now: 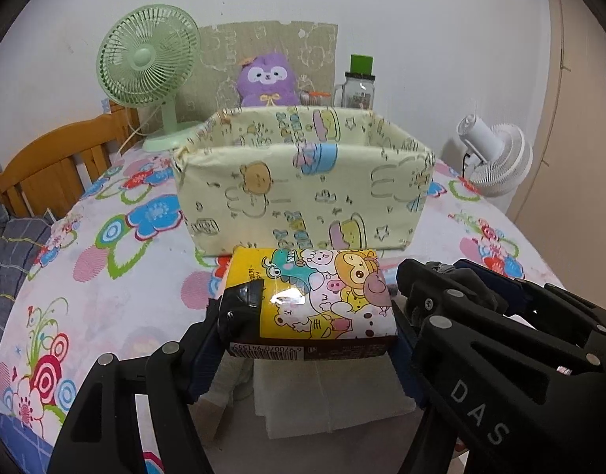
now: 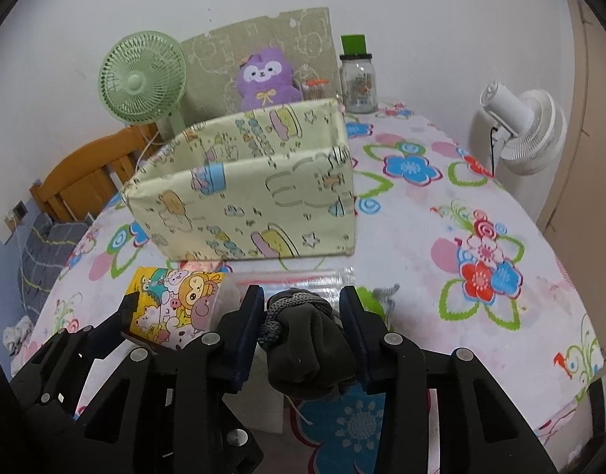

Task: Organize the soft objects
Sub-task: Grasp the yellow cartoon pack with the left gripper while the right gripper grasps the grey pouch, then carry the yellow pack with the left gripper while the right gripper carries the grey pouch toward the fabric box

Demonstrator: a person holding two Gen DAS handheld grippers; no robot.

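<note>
Left gripper point(image 1: 307, 324) closed on a tissue pack point(image 1: 315, 300) with cartoon animals, held above the flowered tablecloth point(image 1: 117, 276), just near of the fabric box point(image 1: 303, 181). Right gripper point(image 2: 301, 331) clamped on a dark rolled sock point(image 2: 307, 347), to the right of the pack. Behind the box, a green fan point(image 1: 147, 59), a purple plush toy point(image 1: 265, 79) and a glass jar point(image 1: 358, 87).

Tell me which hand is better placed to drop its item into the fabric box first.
Probably left. The left gripper holds the tissue pack directly before the fabric box, centred on its front wall. The right gripper, holding the dark sock bundle, faces the box's right corner.
</note>
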